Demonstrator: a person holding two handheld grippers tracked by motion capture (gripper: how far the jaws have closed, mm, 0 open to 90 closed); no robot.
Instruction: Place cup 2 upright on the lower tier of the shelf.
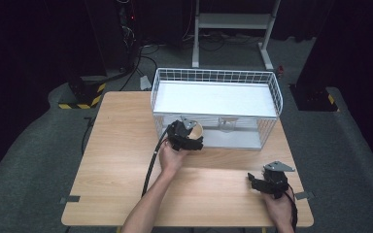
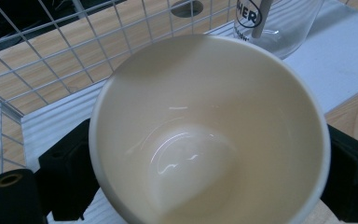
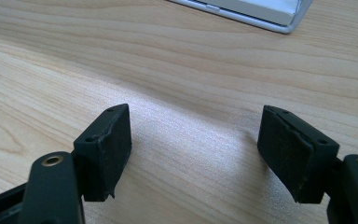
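Observation:
A cream cup (image 2: 209, 130) sits between the black jaws of my left gripper (image 1: 190, 137), which is shut on it; its mouth faces the left gripper view. In the high view the cup (image 1: 196, 130) is at the front left of the white wire rack (image 1: 272, 85), by the lower shelf. A clear glass (image 2: 279, 23) with printed lettering stands on that lower shelf just beyond the cup, and in the high view the glass (image 1: 227, 124) is near the shelf's middle. My right gripper (image 3: 196, 149) is open over bare wood, nothing between its pads; it rests at the table's front right (image 1: 260, 182).
The wooden table (image 1: 126, 145) has free room on its left half and in front of the rack. The rack's white upper shelf (image 1: 213, 97) is bare. A metal stand (image 1: 233, 24) and black equipment stand on the floor behind.

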